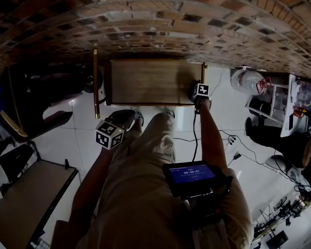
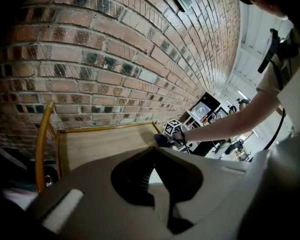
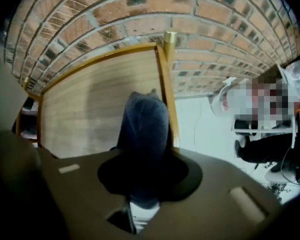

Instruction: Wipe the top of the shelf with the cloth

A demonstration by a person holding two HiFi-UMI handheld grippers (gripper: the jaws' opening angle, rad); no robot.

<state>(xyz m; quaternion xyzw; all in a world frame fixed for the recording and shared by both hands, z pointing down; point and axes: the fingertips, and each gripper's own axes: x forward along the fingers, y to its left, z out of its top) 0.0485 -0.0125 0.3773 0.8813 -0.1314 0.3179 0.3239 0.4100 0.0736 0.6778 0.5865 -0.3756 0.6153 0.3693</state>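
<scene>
Cloth (image 3: pixel 142 126), dark blue, is clamped in the right gripper (image 3: pixel 141 181) at the 3 o'clock edge of the shelf top (image 3: pixel 90 109). Its long axis runs 6 to 12 o'clock, free end toward the brick wall (image 3: pixel 140 14). The left gripper (image 2: pixel 151 156), jaws together and empty, hangs at the shelf's 7 o'clock.

Looking like a lab or studio workspace rather than a home: a bare brick wall (image 1: pixel 155 19) is running along the back, black cables (image 1: pixel 231 139) are trailing over the white tiled floor (image 1: pixel 223 113), a white rack (image 1: pixel 286 113) of gear and a lit monitor (image 2: pixel 202 109) are standing at the right, a water jug (image 1: pixel 247 80) is sitting beside them, and equipment stands (image 1: pixel 285 211) are crowding the far corner.
</scene>
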